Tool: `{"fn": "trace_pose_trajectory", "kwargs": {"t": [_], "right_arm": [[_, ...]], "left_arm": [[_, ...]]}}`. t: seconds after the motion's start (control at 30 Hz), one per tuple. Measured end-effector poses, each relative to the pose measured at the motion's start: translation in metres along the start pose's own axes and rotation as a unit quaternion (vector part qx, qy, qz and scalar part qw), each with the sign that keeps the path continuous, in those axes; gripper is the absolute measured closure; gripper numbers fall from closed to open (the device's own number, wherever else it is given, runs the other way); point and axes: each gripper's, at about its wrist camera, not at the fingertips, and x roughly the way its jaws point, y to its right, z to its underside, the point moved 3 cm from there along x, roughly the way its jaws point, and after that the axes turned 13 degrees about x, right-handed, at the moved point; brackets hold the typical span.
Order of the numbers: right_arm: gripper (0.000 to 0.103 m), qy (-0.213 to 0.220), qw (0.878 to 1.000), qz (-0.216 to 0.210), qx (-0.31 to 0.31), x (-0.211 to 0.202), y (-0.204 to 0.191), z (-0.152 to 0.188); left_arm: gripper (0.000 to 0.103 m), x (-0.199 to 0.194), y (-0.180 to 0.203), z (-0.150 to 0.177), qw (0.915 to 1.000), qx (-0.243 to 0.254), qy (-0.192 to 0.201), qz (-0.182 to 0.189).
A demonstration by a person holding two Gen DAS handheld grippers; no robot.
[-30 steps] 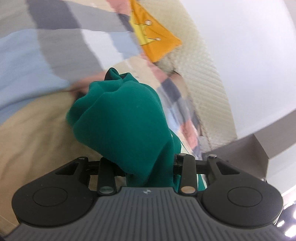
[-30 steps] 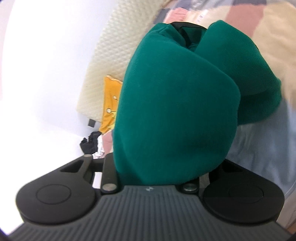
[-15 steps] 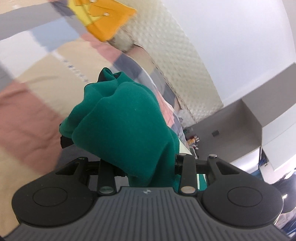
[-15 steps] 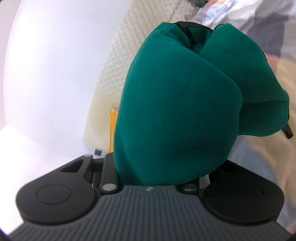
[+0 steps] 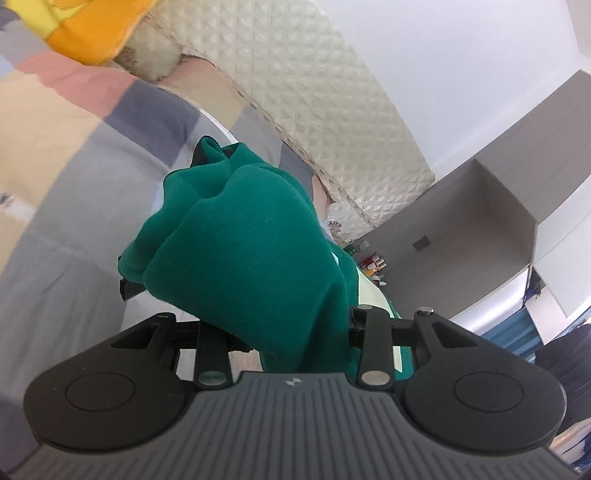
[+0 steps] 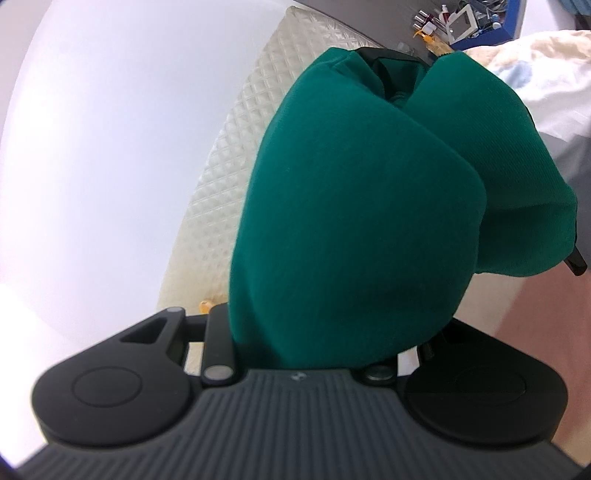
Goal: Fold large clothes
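Note:
A dark green garment (image 5: 251,236) is bunched up over my left gripper (image 5: 236,229), which is shut on it; the cloth hides most of both fingers and hangs down on the right. Only a black fingertip (image 5: 127,290) pokes out at the left. In the right wrist view another thick bundle of the green garment (image 6: 354,206) fills the middle. My right gripper (image 6: 369,177) is shut on that cloth, with a black fingertip (image 6: 388,61) showing at the top. Both bundles are held up above the bed.
A patchwork bedcover (image 5: 74,155) in grey, beige and pink lies below. A cream quilted headboard (image 5: 306,88) runs behind it, with an orange pillow (image 5: 85,33) at its left end. A grey bedside unit (image 5: 461,236) with small bottles (image 5: 373,266) stands to the right. A white duvet (image 6: 546,81) lies at the right.
Both views have swung across the bed toward the headboard and the grey unit; the orange pillow slid to the top left corner. Both grips on the green cloth look unchanged.

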Motion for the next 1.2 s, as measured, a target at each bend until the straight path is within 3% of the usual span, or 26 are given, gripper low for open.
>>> {"fn": "trace_pose_trajectory", "kwargs": {"t": [0.23,0.43,0.6,0.7,0.97,1.07,1.2], "right_arm": [[0.061,-0.004,0.999,0.021,0.034,0.058,0.074,-0.021],[0.061,-0.024,0.999,0.039,0.023,0.049,0.129,-0.004],[0.061,-0.026,0.999,0.023,0.012,0.035,0.138,0.005],[0.058,-0.033,0.999,0.022,0.018,0.044,0.153,-0.005],[0.048,-0.026,0.999,0.036,0.004,0.021,0.169,0.005],[0.045,-0.02,0.998,0.054,0.021,0.031,0.158,-0.008],[0.044,-0.018,0.995,0.089,0.044,0.013,0.156,0.004]], "left_arm": [[0.061,0.089,-0.038,0.014,0.9986,0.048,-0.021,-0.005],[0.061,0.121,-0.075,0.051,0.9959,0.062,-0.064,-0.011],[0.058,0.115,-0.099,0.077,0.9967,0.063,-0.049,0.006],[0.058,0.099,-0.104,0.092,0.9939,0.091,-0.062,0.002],[0.051,0.074,-0.111,0.121,0.9943,0.086,-0.061,-0.016],[0.051,0.07,-0.11,0.115,0.9932,0.076,-0.085,-0.024],[0.048,0.055,-0.099,0.101,0.9865,0.097,-0.126,-0.041]]}}
